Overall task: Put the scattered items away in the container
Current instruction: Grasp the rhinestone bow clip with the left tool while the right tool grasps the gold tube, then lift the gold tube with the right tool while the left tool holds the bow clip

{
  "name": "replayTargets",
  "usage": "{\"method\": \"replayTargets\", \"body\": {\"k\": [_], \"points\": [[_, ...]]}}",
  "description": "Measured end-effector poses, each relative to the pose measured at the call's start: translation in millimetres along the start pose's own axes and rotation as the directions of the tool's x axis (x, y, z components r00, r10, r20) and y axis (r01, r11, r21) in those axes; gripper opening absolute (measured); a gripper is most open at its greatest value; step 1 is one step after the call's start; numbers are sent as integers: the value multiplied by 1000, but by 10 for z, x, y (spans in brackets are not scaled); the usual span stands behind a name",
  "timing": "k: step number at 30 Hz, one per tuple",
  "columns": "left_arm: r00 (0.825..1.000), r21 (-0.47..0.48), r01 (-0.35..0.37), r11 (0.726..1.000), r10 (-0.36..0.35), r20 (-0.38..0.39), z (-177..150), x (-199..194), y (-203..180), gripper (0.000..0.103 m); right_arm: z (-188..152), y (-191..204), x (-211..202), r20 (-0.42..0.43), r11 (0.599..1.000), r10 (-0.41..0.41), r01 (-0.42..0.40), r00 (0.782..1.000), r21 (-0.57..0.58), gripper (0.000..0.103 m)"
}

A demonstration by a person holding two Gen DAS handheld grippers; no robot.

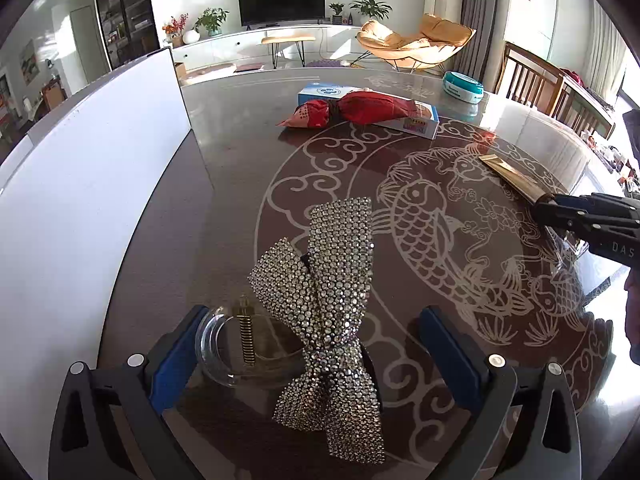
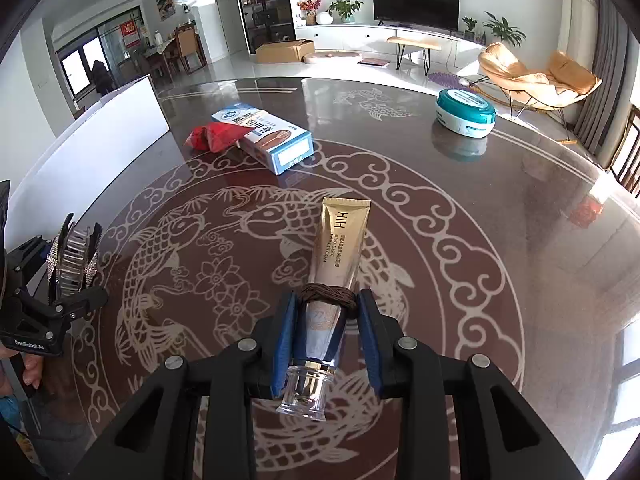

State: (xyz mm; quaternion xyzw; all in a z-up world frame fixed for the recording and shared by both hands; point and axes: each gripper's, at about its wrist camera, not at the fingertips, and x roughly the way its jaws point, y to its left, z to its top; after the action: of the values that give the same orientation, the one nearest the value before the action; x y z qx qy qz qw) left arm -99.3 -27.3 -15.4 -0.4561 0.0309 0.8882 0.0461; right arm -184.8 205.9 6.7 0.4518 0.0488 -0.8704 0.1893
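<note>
Two grippers over the fish-patterned table (image 2: 500, 240). Right gripper (image 2: 326, 312) has its blue pads clamped on the gold cream tube (image 2: 340, 248) near the clear cap end, a brown hair tie (image 2: 326, 294) looped round the tube just ahead of the pads. Left gripper (image 1: 316, 344) is spread wide — the rhinestone bow hair clip (image 1: 332, 280) sits between its fingers, not squeezed. White container (image 1: 100, 184) stands along the table's left edge, and the red packet (image 1: 352, 112) leans on the blue box (image 1: 400, 118) farther back.

Two close wrist views angled down along the jaws; shared patterned table (image 1: 460, 152), blue box (image 2: 280, 144).
</note>
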Motion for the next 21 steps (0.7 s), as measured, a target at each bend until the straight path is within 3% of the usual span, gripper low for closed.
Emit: {"method": "replayTargets", "body": {"k": [4,5,6,8,10,12,21], "points": [[1000,0,0,1000,0,0,0,1,0,103,-283,274,-148,15,997,-81,82,997,-14,34],[1000,0,0,1000,0,0,0,1,0,103,-316,297,-156,19,994,-106,106,994,-29,44],[1000,0,0,1000,0,0,0,2,0,103,-337,301,-161,19,991,-123,124,992,-41,66],[1000,0,0,1000,0,0,0,3,0,103,-359,251,-143,-4,991,-127,127,992,-45,90],[1000,0,0,1000,0,0,0,3,0,103,-374,161,-137,-19,995,-100,100,995,-24,93],[1000,0,0,1000,0,0,0,4,0,103,-393,108,-131,-19,995,-102,102,995,-18,103],[1000,0,0,1000,0,0,0,7,-1,103,-405,114,-129,-12,994,-107,106,994,-13,103]]}}
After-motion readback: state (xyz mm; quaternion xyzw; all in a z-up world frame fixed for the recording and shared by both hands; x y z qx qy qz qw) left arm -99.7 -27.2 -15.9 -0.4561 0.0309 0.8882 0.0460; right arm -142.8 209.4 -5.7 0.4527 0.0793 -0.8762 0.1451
